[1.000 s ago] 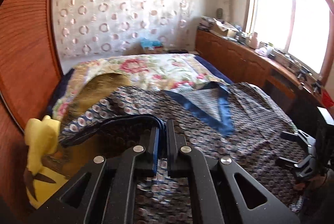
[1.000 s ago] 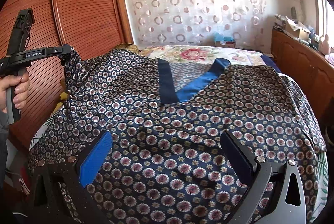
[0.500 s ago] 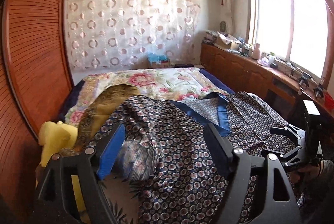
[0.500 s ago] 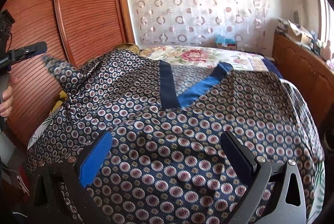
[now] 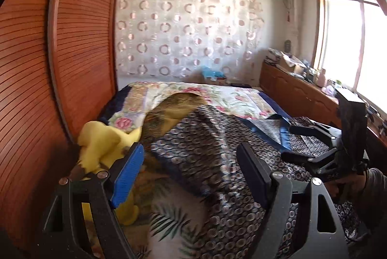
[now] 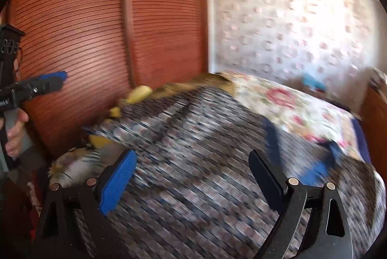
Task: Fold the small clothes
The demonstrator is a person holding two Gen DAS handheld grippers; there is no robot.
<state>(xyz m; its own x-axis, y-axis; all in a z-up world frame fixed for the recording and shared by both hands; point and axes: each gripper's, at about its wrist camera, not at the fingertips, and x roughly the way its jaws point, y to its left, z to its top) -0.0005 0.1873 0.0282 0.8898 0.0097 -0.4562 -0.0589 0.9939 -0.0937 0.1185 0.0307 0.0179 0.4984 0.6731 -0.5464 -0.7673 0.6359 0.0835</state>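
Both sets of jaws stood wide apart and gripped nothing. Between the fingers of the left gripper (image 5: pixel 188 170) lay the patterned garment (image 5: pixel 205 152), dark cloth printed with small rings, its nearest flap turned over onto the body so that a folded edge with a dark hem ran slantwise just ahead of the blue pad. Beneath that edge, close under the jaws, a strip of leaf-print bedcover (image 5: pixel 169 218) showed bare. The right gripper (image 6: pixel 193 176) likewise hung spread above the same garment, which filled the space between and beyond its fingers; heavy blur there hid the creases, so I could not tell how flat the cloth lay.

Judging by this, one side fold looked made and let go, while the rest remained: the far side, past the left jaws and to their right, was spread out with its blue neckband (image 5: pixel 281 135) open, and no compact bundle had formed. The opposite side probably needed bringing in next, followed by a fold end to end.

Left of the left jaws sat a yellow soft toy (image 5: pixel 104 140), touching or nearly touching the garment's edge. Beyond the jaws a brown cushion (image 5: pixel 179 104) lay against the garment's far edge, then the floral quilt (image 5: pixel 217 94), and farthest off the ring-patterned curtain (image 5: pixel 183 29).
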